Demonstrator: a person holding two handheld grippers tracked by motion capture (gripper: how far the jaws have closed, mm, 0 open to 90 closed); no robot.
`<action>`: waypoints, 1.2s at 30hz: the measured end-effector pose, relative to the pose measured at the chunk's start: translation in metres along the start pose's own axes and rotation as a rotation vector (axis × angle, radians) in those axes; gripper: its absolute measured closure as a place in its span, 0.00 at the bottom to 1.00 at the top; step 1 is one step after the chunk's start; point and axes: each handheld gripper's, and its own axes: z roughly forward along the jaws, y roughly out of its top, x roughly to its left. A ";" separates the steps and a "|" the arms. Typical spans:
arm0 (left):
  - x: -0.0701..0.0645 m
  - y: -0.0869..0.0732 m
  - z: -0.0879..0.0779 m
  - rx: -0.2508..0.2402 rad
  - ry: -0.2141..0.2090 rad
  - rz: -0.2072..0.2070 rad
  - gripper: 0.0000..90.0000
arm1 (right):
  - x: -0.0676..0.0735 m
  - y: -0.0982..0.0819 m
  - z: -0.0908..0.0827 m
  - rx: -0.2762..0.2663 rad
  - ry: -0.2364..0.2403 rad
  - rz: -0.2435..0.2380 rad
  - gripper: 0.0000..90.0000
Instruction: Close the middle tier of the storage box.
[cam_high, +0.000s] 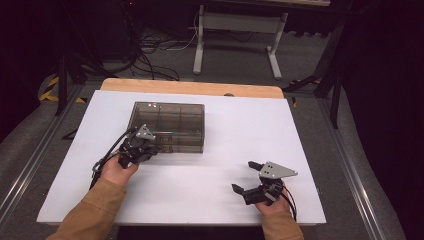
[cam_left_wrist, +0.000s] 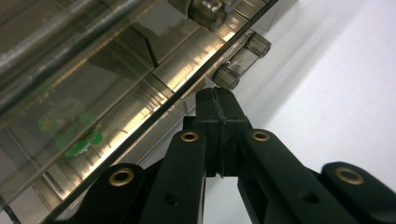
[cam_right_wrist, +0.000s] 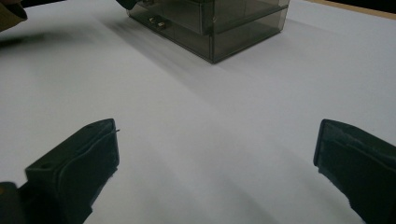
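Here, a white table (cam_high: 210, 190) carries one smoky clear box (cam_high: 167, 125), lid down, set left of centre and toward the far edge. Dividers show through the lid, so it is a compartment case; in the left gripper view something green (cam_left_wrist: 77, 135) lies blurred under the plastic, too vague to name.

Left gripper (cam_high: 141, 150) sits against the box's near front wall, left end, forearm in a tan sleeve (cam_high: 95, 210) coming from below. Its jaws are pressed together with nothing between them. In the left gripper view the joined tips (cam_left_wrist: 219, 105) point up at a small clear latch (cam_left_wrist: 240, 60) on the front edge, just beneath it; contact is likely but I cannot tell for sure. Judgement: closed tips make a narrow poker, suited to flicking a latch up rather than pinching it.

Right gripper (cam_high: 246, 176) rests near the table's near edge, well apart from the box, jaws spread wide and empty. In the right gripper view its two pads (cam_right_wrist: 88, 154) frame bare table with the box (cam_right_wrist: 219, 28) far ahead. Judgement: it waits in reserve, perhaps to steady the box or work a second latch (cam_right_wrist: 156, 22).
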 end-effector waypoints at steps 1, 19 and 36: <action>0.000 0.001 0.000 -0.002 0.001 -0.004 1.00 | 0.000 0.000 0.000 0.000 0.000 0.000 0.00; 0.005 0.003 0.006 -0.012 0.011 -0.042 1.00 | 0.000 0.000 0.000 -0.001 0.000 0.000 0.00; 0.008 0.002 0.004 0.007 -0.018 -0.014 0.94 | 0.000 0.000 0.000 0.000 0.000 0.000 0.00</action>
